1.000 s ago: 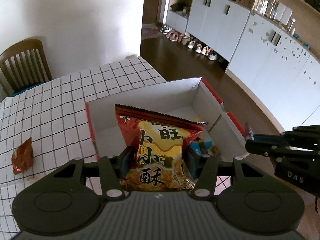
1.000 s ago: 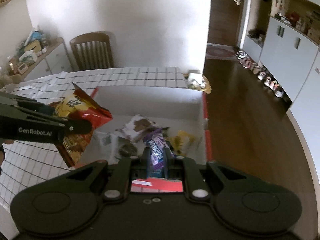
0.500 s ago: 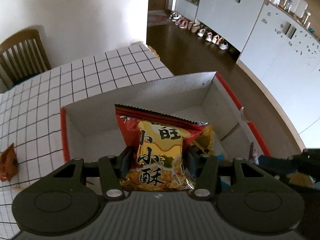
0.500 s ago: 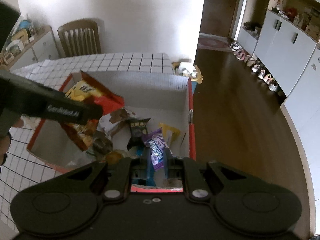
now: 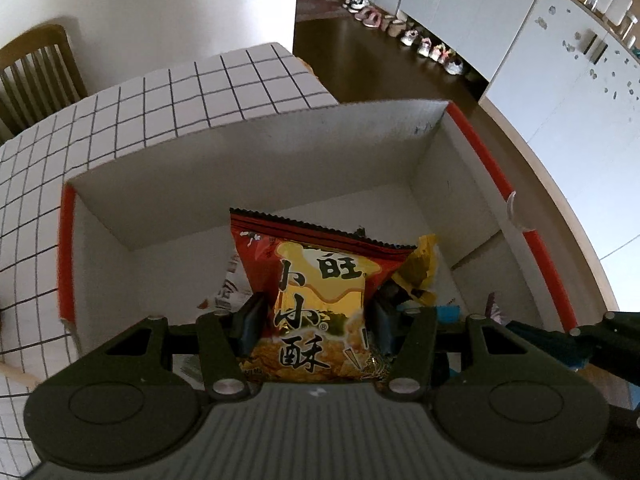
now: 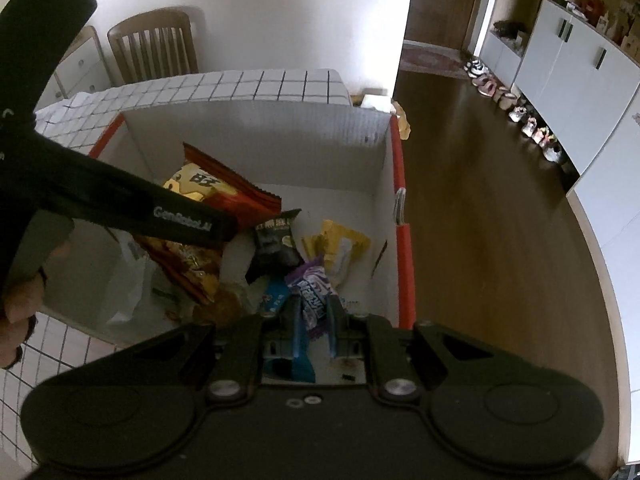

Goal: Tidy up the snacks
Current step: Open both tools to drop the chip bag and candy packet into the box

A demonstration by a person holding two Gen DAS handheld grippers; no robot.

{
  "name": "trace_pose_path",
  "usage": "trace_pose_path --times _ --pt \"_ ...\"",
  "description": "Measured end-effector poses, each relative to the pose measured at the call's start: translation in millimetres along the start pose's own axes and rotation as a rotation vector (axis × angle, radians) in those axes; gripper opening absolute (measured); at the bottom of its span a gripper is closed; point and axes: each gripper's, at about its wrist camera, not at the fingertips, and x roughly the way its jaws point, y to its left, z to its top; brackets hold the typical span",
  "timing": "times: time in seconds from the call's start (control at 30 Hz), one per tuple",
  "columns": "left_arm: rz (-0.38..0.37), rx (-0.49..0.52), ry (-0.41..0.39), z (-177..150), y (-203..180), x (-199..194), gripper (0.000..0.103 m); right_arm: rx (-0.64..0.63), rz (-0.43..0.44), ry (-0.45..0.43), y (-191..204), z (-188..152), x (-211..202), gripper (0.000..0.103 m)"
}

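Left tongs (image 5: 318,316) clenched on red-and-gold snack bag (image 5: 320,280), right tongs (image 6: 314,312) clenched on purple wrapper (image 6: 312,286), both above the red-rimmed box (image 6: 256,136).

Dim daylit room, strong fisheye bending at the edges, slight motion blur, glare on the floor (image 6: 480,208).

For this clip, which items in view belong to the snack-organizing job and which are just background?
Part of the job:
- red-and-gold snack bag, held in left gripper
- purple snack packet, held in right gripper
- white cardboard box with red edges
- black snack packet and yellow wrapper in the box

Just lying about:
- wooden chair
- shoes along the cabinets
- grid tablecloth
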Motion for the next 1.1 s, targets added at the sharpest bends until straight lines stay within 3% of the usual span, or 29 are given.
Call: trace_pose_path --times 0.47,0.73,1.1 --pt "0.009 0.015 0.006 -5 -8 11 0.059 0.006 0.03 0.026 -1 -4 5 0.014" --pt "-0.003 0.012 -0.033 -10 -6 -12 0.071 0.014 0.049 0.003 -2 -5 -7 0.022" --pt "-0.006 0.04 -0.106 -31 1 -61 0.072 0.006 0.076 -0.045 -1 -13 -37 0.043"
